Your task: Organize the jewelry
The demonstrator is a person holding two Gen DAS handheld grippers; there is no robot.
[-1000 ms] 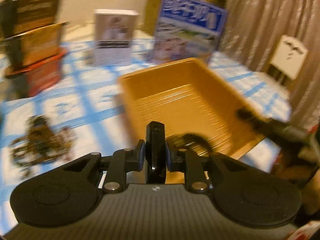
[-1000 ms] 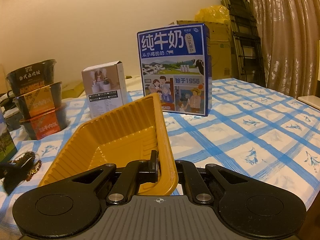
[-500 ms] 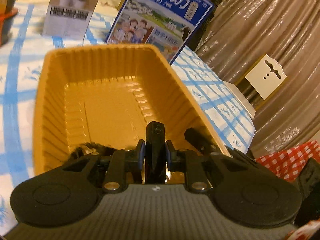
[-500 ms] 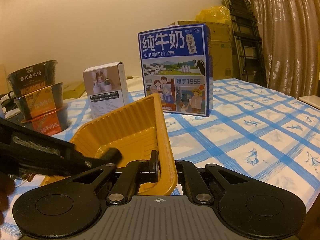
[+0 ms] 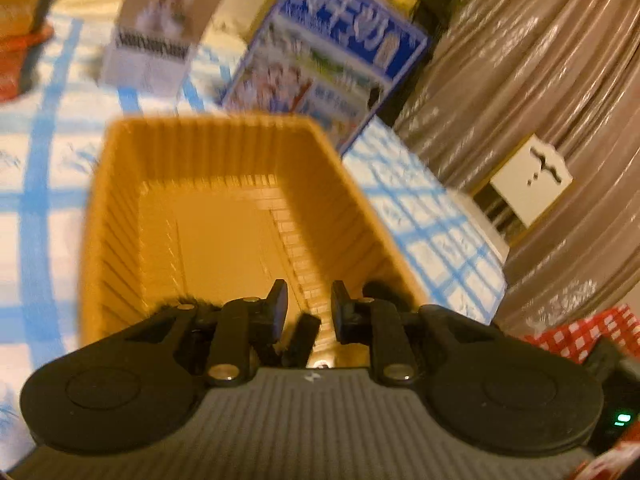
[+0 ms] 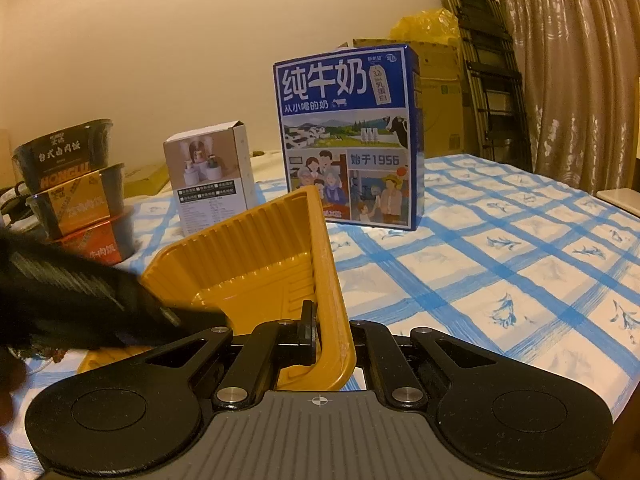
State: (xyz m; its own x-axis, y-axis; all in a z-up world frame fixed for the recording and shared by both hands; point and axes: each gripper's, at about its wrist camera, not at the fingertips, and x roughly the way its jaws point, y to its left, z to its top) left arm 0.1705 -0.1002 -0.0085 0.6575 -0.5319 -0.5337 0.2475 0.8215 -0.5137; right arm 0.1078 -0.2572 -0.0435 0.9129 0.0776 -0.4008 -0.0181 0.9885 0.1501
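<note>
A ribbed orange plastic tray (image 5: 224,216) sits on the blue-checked tablecloth. My left gripper (image 5: 308,304) is open over the tray's near end. A small black piece (image 5: 302,340) drops just below its fingers, with a dark loop (image 5: 180,303) beside the left finger. My right gripper (image 6: 332,332) is shut on the tray's near rim (image 6: 332,304) and holds that side tilted up. The left gripper also shows as a dark blur in the right wrist view (image 6: 80,304), reaching into the tray. A bit of beaded jewelry (image 6: 52,354) lies on the cloth below it.
A blue milk carton (image 6: 348,136) and a small white box (image 6: 212,176) stand behind the tray. Stacked noodle bowls (image 6: 76,196) are at the back left. Curtains (image 5: 540,100) and a white tag hang on the right.
My left gripper carried a black piece over the tray, then opened, and the piece is falling into the tray. My right gripper has kept its hold on the tray rim.
</note>
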